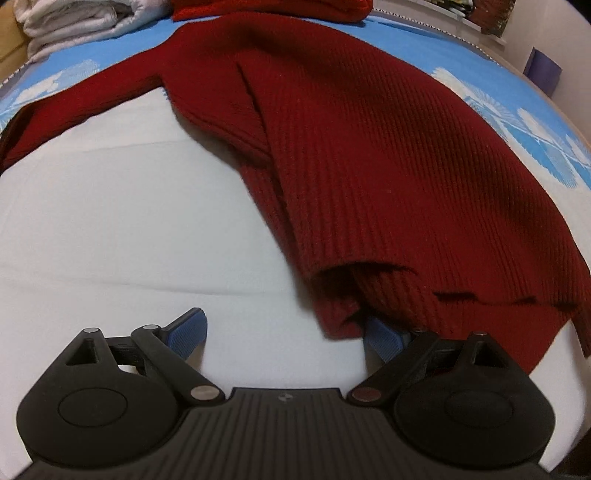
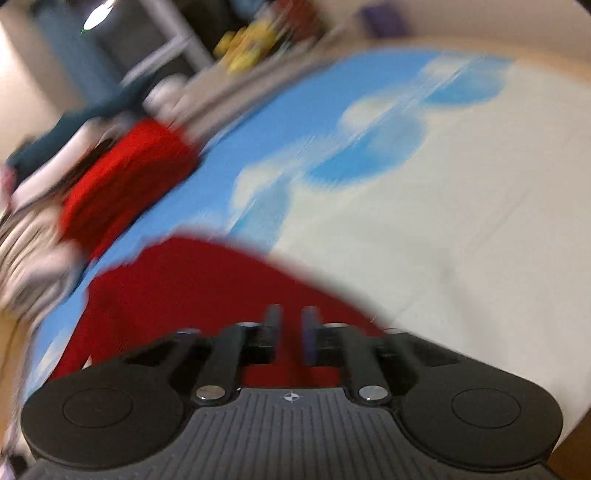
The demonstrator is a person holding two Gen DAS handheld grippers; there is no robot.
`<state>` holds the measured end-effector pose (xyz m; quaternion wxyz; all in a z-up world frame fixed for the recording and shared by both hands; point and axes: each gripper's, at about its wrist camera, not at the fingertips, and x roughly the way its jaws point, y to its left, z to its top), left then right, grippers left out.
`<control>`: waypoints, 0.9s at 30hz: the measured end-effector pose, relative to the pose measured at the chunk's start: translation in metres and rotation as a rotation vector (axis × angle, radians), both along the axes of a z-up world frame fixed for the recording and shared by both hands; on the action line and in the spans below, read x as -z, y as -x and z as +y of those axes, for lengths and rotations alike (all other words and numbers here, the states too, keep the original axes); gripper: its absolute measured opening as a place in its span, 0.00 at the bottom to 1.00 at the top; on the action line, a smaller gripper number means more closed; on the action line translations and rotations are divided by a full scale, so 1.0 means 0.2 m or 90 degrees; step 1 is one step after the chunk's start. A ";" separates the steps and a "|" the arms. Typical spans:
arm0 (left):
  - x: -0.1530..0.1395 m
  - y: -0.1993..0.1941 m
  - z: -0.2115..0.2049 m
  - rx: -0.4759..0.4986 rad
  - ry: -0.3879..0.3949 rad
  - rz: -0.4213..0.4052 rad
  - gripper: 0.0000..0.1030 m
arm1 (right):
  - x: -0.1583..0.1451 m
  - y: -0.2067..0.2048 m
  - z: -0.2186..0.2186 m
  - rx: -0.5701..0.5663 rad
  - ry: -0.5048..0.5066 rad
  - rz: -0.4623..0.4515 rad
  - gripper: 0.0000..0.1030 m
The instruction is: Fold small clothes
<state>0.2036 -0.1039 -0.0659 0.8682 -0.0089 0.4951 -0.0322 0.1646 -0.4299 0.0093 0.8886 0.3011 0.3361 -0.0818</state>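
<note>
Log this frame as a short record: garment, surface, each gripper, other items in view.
garment: dark red knit sweater, lying partly folded, one sleeve stretched out
surface: white sheet over a blue patterned cover
left gripper: open, nothing pressed between its pads, hem beside one finger
right gripper: narrow gap, above red fabric, view blurred
other: brighter red folded garment; pale folded bedding

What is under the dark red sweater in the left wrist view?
The sweater lies on a white sheet over a blue patterned cover. Its hem drapes over one pad of the left claw; anything else beneath is hidden.
</note>
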 end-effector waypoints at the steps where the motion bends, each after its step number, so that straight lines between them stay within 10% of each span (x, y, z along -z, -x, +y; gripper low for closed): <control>1: 0.00 0.00 -0.02 0.001 -0.005 -0.003 0.92 | 0.02 -0.03 0.03 -0.023 0.010 0.012 0.65; 6: 0.00 0.05 -0.02 -0.016 0.001 -0.004 0.92 | 0.19 -0.19 0.10 -0.043 0.051 0.097 0.66; 7: 0.00 0.05 0.00 -0.018 0.002 -0.004 0.92 | 0.22 -0.22 0.15 -0.042 0.063 0.112 0.53; 8: 0.00 0.06 0.00 -0.021 0.003 -0.002 0.92 | 0.23 -0.23 0.20 -0.052 0.092 0.120 0.13; 18: -0.02 0.05 0.02 -0.025 -0.017 0.001 0.92 | 0.06 -0.25 -0.26 0.148 0.017 0.038 0.11; 25: -0.05 0.02 -0.14 0.017 0.036 -0.017 0.92 | -0.02 -0.20 -0.19 0.127 0.057 0.012 0.11; 27: -0.06 0.00 -0.16 0.003 0.036 -0.034 0.70 | -0.01 -0.21 -0.19 0.123 0.058 0.010 0.11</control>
